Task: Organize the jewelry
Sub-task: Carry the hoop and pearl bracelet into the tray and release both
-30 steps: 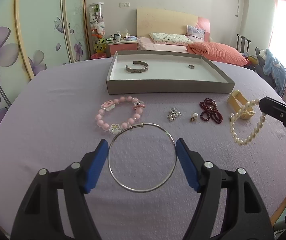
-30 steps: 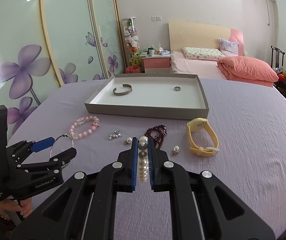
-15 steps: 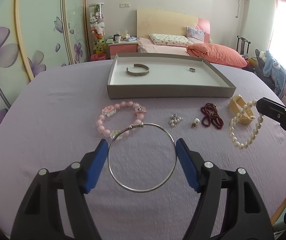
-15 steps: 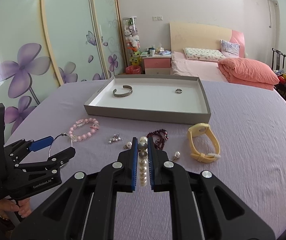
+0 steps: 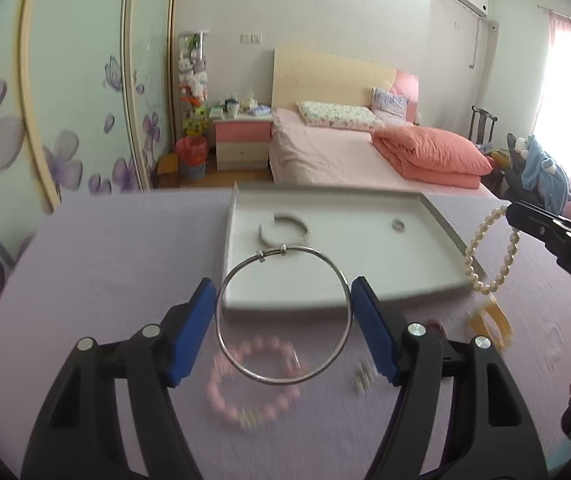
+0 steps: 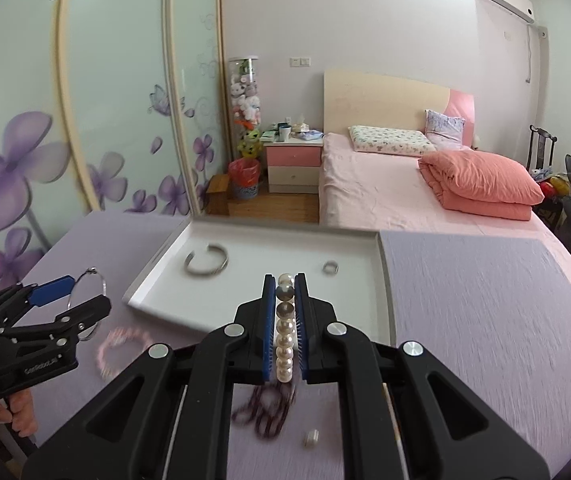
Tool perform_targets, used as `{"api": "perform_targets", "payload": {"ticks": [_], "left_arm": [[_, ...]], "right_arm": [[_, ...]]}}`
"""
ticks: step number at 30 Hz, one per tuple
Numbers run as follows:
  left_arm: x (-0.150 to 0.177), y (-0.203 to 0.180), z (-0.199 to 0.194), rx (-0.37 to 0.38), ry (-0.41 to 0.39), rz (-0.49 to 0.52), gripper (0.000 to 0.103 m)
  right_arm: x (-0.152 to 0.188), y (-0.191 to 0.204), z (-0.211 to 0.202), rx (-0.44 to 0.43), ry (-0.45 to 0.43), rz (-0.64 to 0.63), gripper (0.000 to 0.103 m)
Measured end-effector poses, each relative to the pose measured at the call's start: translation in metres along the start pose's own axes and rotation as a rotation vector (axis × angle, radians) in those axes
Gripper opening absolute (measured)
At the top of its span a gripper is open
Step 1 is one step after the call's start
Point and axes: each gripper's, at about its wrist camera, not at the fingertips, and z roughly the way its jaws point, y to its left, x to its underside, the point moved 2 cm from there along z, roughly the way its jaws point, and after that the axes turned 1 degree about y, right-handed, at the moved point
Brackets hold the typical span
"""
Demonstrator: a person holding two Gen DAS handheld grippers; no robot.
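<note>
Left gripper (image 5: 283, 330): blue pads clamped on thin silver bangle (image 5: 283, 314), raised before near wall of white tray (image 5: 443, 230). Right gripper (image 6: 284, 330): pressed tight on pearl bracelet (image 6: 284, 344), loop dangling at tray's right edge. In tray: silver cuff (image 6: 206, 265), small ring (image 6: 330, 267). On lilac tablecloth (image 6: 485, 320) (blurred): pink bead bracelet (image 5: 253, 384), dark red beads (image 6: 265, 408), yellow watch (image 5: 489, 322).

We look forward and down along each gripper's fingers, close above the purple table (image 5: 117, 248), facing the bed (image 6: 385, 188). Both views share the white tray (image 6: 369, 300); nearer items seem blurred.
</note>
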Motion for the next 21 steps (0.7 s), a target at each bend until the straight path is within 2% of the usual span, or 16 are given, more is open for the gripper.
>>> {"api": "perform_targets", "payload": {"ticks": [6, 13, 21], "left_arm": [[-0.036, 0.001, 0.048, 0.003, 0.019, -0.013, 0.069], [-0.057, 0.003, 0.099, 0.017, 0.067, -0.037, 0.069], [-0.064, -0.002, 0.132, 0.004, 0.090, -0.005, 0.069]], "right_arm": [[-0.019, -0.009, 0.063, 0.000, 0.090, 0.025, 0.010], [-0.016, -0.021, 0.128, -0.042, 0.197, 0.126, 0.010], [-0.013, -0.046, 0.150, 0.028, 0.237, 0.158, 0.011]]}}
